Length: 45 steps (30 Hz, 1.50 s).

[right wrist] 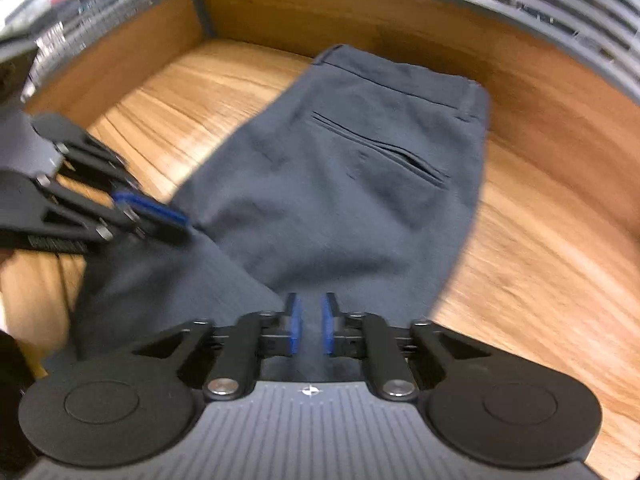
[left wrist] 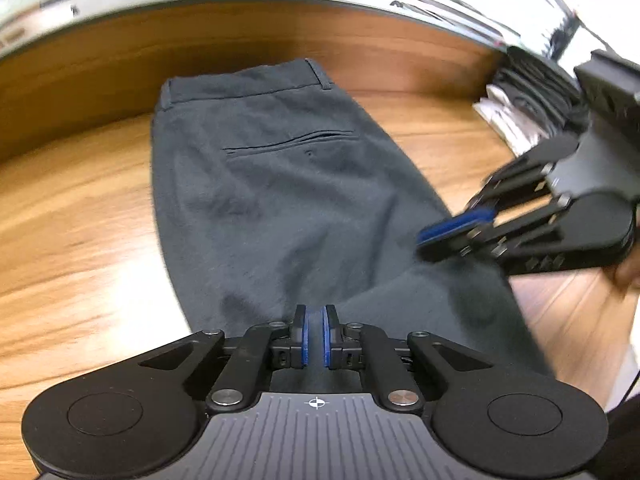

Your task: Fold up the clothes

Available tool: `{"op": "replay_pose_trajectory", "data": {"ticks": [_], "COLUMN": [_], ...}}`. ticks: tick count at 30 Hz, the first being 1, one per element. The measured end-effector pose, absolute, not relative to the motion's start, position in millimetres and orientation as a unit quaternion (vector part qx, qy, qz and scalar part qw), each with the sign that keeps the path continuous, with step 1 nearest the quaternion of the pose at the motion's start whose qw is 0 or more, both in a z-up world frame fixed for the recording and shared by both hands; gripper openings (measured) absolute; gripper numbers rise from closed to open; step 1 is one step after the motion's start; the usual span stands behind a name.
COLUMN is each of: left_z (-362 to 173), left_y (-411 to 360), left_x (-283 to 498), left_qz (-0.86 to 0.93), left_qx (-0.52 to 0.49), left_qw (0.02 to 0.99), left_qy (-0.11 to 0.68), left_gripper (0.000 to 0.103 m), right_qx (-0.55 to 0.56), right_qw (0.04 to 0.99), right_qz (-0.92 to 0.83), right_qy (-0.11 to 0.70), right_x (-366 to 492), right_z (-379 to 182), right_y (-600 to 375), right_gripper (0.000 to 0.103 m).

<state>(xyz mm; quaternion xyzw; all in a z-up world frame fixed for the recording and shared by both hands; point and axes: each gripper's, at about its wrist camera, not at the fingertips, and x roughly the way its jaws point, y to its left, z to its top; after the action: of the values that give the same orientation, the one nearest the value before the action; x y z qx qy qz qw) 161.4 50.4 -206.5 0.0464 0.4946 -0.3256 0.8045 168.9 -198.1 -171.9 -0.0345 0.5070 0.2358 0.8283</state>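
A wooden table (left wrist: 72, 208) with a raised wooden back edge fills both views. Dark grey trousers (left wrist: 272, 184) lie flat on it, waistband toward the top of the frame, back pocket up. The left gripper (left wrist: 315, 334) tilts steeply down at lower centre, clenched on the trouser fabric. The right gripper (right wrist: 311, 326), angled down likewise, pinches the cloth too. Folded clothes (left wrist: 516, 108) sit at upper right.

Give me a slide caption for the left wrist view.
Both grippers pinch dark trousers on a wooden table.
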Motion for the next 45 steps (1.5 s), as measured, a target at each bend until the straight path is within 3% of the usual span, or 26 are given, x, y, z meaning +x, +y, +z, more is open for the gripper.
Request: {"op": "replay_pose_trajectory", "data": {"ticks": [11,20,23,24,26,30,36,45], "left_z": [-235,-196,-183,-179,-175,-168,-173,-202], "left_y": [71,96,109,112,116,119,122,105], "left_x": [180,150,128,121,103,66,17,-37], "left_qz": [-0.283,-0.269,-0.271,-0.272,-0.27,-0.267,-0.29,-0.327], "left_qx": [0.025,0.034,0.037,0.039,0.049,0.07,0.079,0.117], "left_qw": [0.796,0.828,0.834,0.835,0.839,0.846,0.834,0.798], "left_qy": [0.535,0.491,0.479,0.476,0.47,0.456,0.463,0.494], "left_gripper": [0.012,0.012,0.015,0.02,0.035,0.062,0.071,0.071], "right_qx": [-0.022,-0.055,-0.047,-0.043,-0.039,-0.03,-0.023,-0.061], "right_qw": [0.816,0.835,0.845,0.847,0.849,0.853,0.847,0.819], "right_qz": [0.216,0.184,0.177,0.177,0.175,0.18,0.196,0.242], "right_qy": [0.535,0.516,0.502,0.5,0.497,0.49,0.493,0.517], "right_x": [186,158,136,128,111,69,14,-21], "right_z": [-207,-176,-159,-155,-150,-144,-147,-166], "right_y": [-225,-242,-249,-249,-250,-246,-240,-226], "right_gripper": [0.0,0.002,0.004,0.005,0.009,0.031,0.055,0.058]}}
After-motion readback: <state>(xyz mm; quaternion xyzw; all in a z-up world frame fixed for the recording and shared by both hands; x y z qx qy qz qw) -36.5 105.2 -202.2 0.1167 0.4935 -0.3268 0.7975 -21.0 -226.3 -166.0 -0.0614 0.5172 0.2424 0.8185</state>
